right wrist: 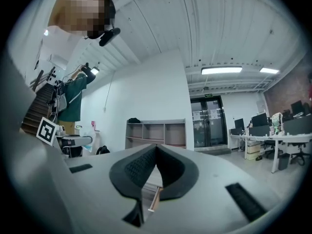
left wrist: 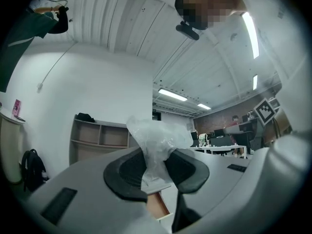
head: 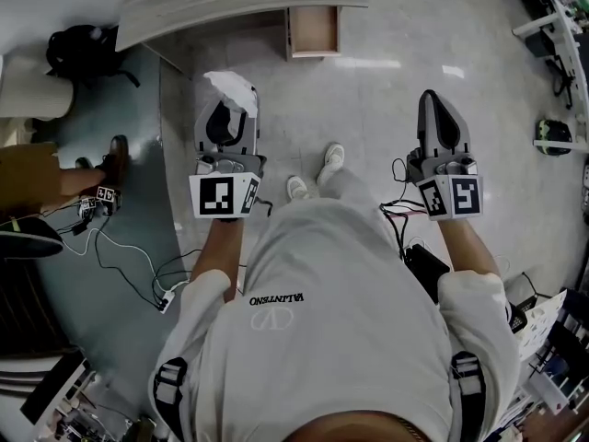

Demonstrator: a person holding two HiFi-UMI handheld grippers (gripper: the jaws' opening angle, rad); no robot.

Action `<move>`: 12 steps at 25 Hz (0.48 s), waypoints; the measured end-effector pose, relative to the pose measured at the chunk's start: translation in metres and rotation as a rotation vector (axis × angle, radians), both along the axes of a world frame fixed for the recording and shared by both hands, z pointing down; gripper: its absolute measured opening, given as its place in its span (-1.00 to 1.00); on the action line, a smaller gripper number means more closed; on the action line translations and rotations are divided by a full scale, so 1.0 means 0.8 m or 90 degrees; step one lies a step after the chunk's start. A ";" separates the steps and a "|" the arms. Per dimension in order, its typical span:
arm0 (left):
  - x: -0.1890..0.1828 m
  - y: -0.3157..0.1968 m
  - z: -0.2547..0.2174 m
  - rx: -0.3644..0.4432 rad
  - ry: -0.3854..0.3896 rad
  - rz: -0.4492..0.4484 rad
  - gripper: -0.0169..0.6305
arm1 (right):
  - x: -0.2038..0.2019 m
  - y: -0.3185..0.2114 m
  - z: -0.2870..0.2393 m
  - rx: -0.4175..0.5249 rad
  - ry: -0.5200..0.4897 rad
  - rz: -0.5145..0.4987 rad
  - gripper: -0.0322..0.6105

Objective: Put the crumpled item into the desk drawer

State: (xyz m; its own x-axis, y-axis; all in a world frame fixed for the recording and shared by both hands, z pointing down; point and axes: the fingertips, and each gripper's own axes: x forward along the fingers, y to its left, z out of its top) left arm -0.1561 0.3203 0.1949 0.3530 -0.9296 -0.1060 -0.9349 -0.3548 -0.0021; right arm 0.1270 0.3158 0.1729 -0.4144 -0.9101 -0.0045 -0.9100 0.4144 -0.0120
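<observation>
My left gripper [head: 234, 107] is shut on a crumpled clear plastic bag [head: 231, 90], which sticks out past the jaw tips. In the left gripper view the crumpled plastic bag [left wrist: 153, 147] is pinched between the dark pads [left wrist: 127, 172] and rises above them. My right gripper [head: 440, 109] is shut with nothing in it; in the right gripper view its pads [right wrist: 141, 167] meet at the tips. The open wooden desk drawer [head: 313, 30] juts from the pale desk [head: 230, 3] ahead, between and beyond both grippers. A sliver of the drawer [left wrist: 158, 206] shows below the left jaws.
A second person's arm [head: 37, 178] and shoe [head: 115, 159] are at the left. A black backpack [head: 83, 49] lies by the desk's left end. Cables [head: 129, 270] trail over the floor at the left. Office desks and chairs stand at the right edge.
</observation>
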 end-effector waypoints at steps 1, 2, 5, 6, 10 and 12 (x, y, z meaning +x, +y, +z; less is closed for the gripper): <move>0.002 -0.004 0.001 -0.001 0.000 0.001 -0.60 | 0.000 -0.004 0.000 0.002 0.001 -0.001 -0.89; 0.004 -0.009 0.002 -0.002 0.003 0.001 -0.60 | 0.001 -0.009 0.001 0.003 0.001 -0.002 -0.89; 0.012 -0.029 0.000 -0.005 0.017 0.004 -0.60 | 0.005 -0.027 0.003 0.002 -0.002 -0.004 -0.89; 0.015 -0.035 -0.002 -0.003 0.014 0.006 -0.60 | 0.005 -0.033 0.005 0.001 -0.002 -0.005 -0.89; 0.028 -0.062 -0.002 0.001 -0.003 0.006 -0.60 | 0.009 -0.064 0.014 -0.006 -0.004 -0.017 -0.89; 0.034 -0.081 0.000 -0.002 -0.005 0.003 -0.60 | 0.010 -0.084 0.017 -0.009 -0.005 -0.026 -0.89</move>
State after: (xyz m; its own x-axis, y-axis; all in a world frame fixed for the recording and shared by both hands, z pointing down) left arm -0.1293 0.2557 0.1949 0.3587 -0.9281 -0.1000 -0.9330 -0.3597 -0.0082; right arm 0.1352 0.2488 0.1869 -0.4509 -0.8926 0.0052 -0.8923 0.4506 -0.0255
